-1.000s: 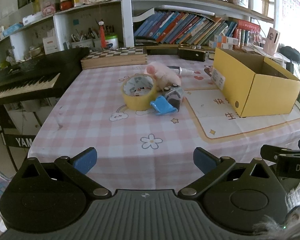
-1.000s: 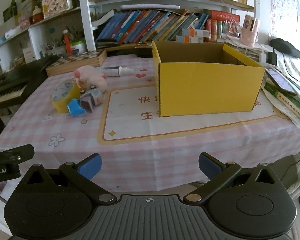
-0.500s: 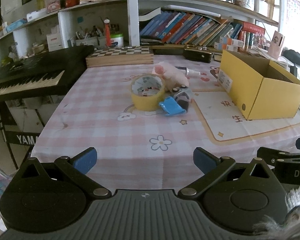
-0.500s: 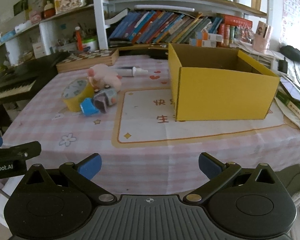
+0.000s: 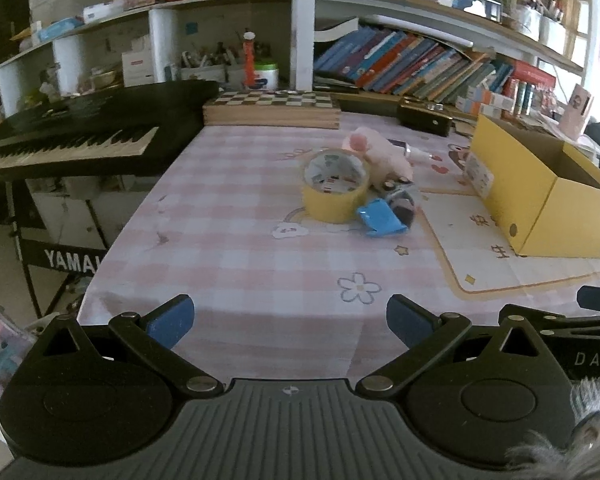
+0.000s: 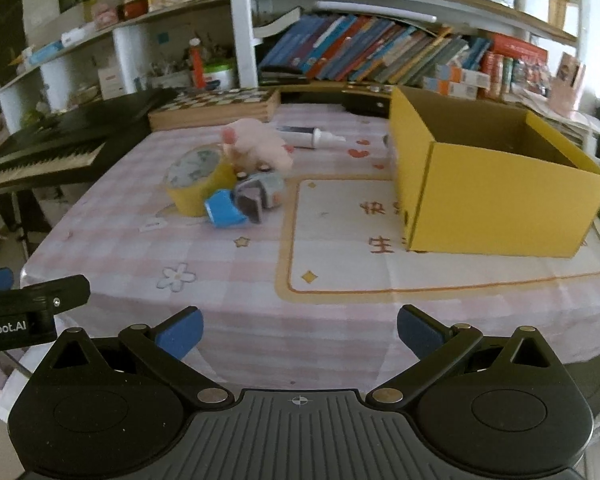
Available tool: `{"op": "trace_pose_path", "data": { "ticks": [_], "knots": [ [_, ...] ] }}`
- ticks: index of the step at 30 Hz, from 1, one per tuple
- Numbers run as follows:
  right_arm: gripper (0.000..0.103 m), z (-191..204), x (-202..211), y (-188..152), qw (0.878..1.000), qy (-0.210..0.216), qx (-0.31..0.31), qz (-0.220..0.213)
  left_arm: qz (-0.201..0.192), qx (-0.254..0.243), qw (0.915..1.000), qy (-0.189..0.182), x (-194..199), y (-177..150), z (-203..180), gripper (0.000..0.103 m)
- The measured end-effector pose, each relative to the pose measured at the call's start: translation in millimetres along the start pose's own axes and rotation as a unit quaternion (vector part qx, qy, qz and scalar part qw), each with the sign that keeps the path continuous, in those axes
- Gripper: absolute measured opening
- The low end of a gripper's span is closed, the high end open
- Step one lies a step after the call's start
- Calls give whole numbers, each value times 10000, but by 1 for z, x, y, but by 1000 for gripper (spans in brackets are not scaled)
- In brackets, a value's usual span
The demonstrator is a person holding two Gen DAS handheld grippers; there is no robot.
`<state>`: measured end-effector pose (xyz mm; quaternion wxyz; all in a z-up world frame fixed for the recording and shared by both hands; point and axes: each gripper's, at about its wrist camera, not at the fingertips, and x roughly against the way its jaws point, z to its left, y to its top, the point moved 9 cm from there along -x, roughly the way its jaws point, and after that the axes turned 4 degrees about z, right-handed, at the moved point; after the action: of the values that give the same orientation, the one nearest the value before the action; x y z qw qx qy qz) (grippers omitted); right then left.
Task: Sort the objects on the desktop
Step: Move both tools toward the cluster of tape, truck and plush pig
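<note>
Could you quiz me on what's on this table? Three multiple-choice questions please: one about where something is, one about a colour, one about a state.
1. Where does the tape roll lie relative to the box, seen from the left camera?
A. Inside it
B. To its left, apart from it
C. On top of it

2. What colour is the box?
A. Yellow
B. Green
C. White

3. How are the two grippers?
A. Both open and empty
B. Both shut on toys
C. One holds the tape roll

Answers:
1. B: bare cloth lies between roll and box.
2. A: its walls are yellow in both views.
3. A: the left gripper and the right gripper show spread fingers with nothing between.
</note>
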<state>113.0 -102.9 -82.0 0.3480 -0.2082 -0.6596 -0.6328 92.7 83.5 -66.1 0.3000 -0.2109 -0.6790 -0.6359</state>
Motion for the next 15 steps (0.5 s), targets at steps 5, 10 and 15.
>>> {"op": "trace_pose_path", "data": {
  "ticks": [5,10,15],
  "knots": [
    [103,6,-5,5,9999,46,112,21,-42,101,9999,7,-3,4,5,103],
    [103,10,-14,9,9997,120,208,70,40,147,9999,42,-12,5,5,103],
    [103,10,-29,17,9994,102,293,139,69,147,9999,-11,-22,11,2,103]
  ]
}}
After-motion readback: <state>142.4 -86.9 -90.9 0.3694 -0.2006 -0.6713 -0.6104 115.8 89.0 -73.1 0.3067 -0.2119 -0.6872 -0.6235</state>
